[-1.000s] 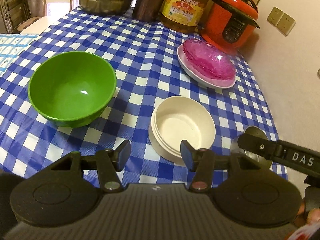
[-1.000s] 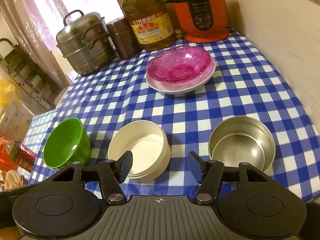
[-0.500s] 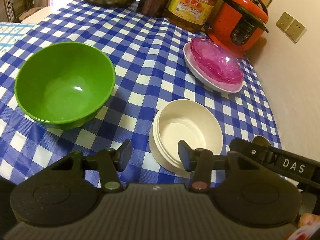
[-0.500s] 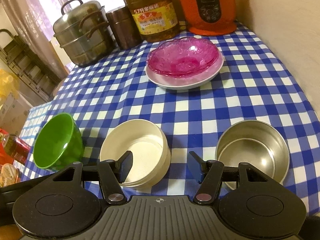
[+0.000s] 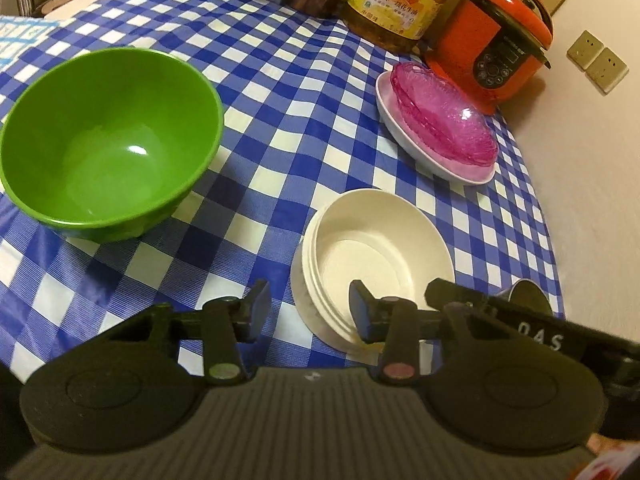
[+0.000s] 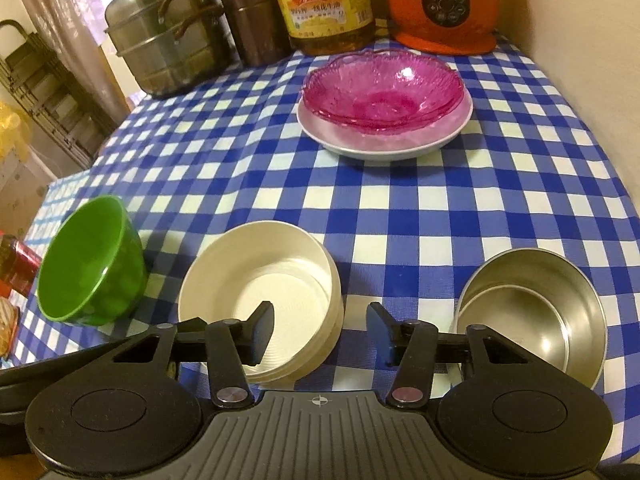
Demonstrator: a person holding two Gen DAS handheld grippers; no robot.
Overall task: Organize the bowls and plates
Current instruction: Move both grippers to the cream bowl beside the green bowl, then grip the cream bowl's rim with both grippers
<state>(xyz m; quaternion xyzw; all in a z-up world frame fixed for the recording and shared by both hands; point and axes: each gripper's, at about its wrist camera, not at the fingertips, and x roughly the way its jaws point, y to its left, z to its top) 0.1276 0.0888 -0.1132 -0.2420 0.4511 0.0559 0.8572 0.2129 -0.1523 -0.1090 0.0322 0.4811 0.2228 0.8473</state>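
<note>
A stack of cream bowls (image 5: 376,256) (image 6: 260,284) sits near the front of the blue-checked table (image 6: 400,220). My left gripper (image 5: 310,308) straddles the stack's left wall, one finger inside and one outside. Its jaws are closing, with a gap still at the pads. My right gripper (image 6: 320,328) straddles the stack's right wall the same way, also closing and not pressing. A green bowl (image 5: 108,140) (image 6: 88,264) stands to the left. A steel bowl (image 6: 532,320) stands to the right. Farther back, pink glass dishes (image 6: 384,92) rest on a white plate (image 6: 384,144).
Along the back stand a steel steamer pot (image 6: 168,28), a brown canister (image 6: 252,20), a big oil bottle (image 6: 324,0) and an orange rice cooker (image 6: 444,0). A wall (image 5: 592,200) runs along the table's right side. A red can (image 6: 16,264) is off the left edge.
Both grippers have sunk toward the cream bowls and their jaws have narrowed. Each now has one finger inside the stack's rim, where before both hung in front of it.
</note>
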